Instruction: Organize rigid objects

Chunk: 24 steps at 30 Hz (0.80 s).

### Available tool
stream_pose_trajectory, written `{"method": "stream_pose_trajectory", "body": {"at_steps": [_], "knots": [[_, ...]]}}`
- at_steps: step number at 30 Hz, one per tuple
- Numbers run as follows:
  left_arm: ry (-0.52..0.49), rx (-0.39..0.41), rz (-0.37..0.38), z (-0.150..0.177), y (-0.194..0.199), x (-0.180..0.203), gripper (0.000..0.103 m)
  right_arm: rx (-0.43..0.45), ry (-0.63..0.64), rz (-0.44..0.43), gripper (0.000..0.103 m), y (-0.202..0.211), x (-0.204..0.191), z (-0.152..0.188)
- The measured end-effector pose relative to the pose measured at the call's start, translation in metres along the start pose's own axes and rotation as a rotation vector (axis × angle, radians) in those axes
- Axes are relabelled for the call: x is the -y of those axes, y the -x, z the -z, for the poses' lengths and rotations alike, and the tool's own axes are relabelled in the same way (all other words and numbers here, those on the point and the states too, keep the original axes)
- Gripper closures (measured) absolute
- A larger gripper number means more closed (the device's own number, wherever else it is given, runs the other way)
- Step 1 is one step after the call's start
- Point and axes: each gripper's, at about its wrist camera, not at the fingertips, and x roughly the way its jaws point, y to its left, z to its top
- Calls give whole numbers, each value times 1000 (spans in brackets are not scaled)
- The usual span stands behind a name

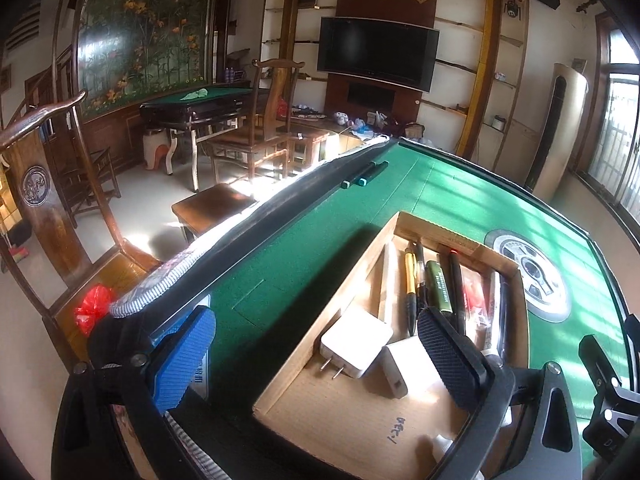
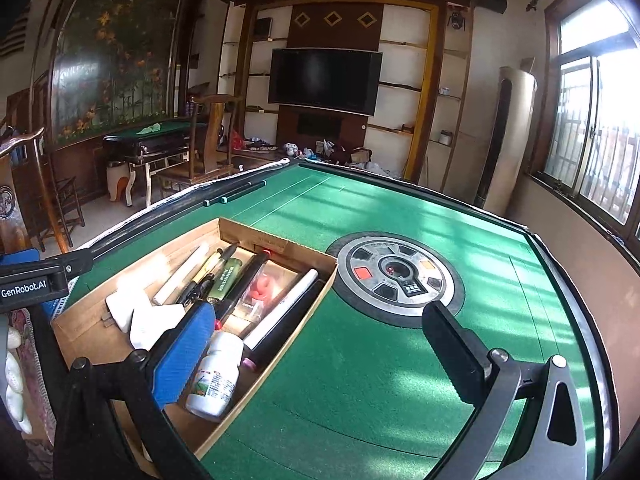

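Our left claw (image 1: 316,354) stands wide with nothing in it, its blue pad over the counter's (image 1: 304,248) dark rim and its black pad over the cardboard box (image 1: 360,268). Between the pads lie two white plug adapters (image 1: 356,346), one with its prongs toward us. Just beyond the black pad we see a yellow pen (image 1: 410,280), a green tube (image 1: 439,286) whose label is too small to read, and a dark pen with a red tip. Handwriting on the box floor reads roughly "1-230".

Our right claw (image 2: 316,344) is likewise wide and empty, the blue pad over the box (image 2: 276,244), the black pad over green felt. Beside the blue pad lies a white bottle (image 2: 218,380); its label print is illegible. The other tool's bar at left reads "GenRobot.AI" (image 2: 24,288). Ahead of the black pad sits the round control dial (image 2: 396,276). Two green-capped markers (image 2: 236,194) lie far off by the counter's edge.
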Motion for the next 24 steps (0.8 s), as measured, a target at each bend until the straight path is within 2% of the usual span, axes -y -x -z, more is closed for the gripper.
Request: {"method": "stream_pose_trajectory", "body": {"at_steps": [3, 7, 9, 10, 11, 13, 15, 16, 17, 19, 24], "knots": [[12, 64, -19, 2, 15, -4, 1, -12, -2, -21, 0, -3, -3, 3], [47, 265, -22, 2, 58, -1, 1, 16, 28, -4, 0, 9, 1, 10], [50, 374, 43, 2, 83, 5, 1, 46, 32, 22, 0, 18, 10, 10], [43, 399, 90, 2, 90, 9, 1, 52, 30, 29, 0, 21, 15, 11], [28, 382, 142, 0, 92, 14, 1, 45, 28, 31, 0, 22, 20, 10], [-27, 219, 257, -8, 73, 27, 1, 7, 17, 35, 0, 19, 32, 13], [-49, -2, 217, -11, 34, 38, 1, -46, -14, 38, 0, 11, 46, 20], [-42, -85, 197, -9, 13, 40, 1, -69, -36, 39, 0, 8, 55, 23], [-32, -134, 183, -8, -5, 39, 2, -84, -62, 43, 0, 6, 64, 27], [-55, -171, 102, -8, -32, 44, 9, -95, -119, 50, 0, 4, 82, 35], [-179, -132, -1, -37, -80, 68, 9, -120, -184, 78, 0, -4, 112, 48]]}}
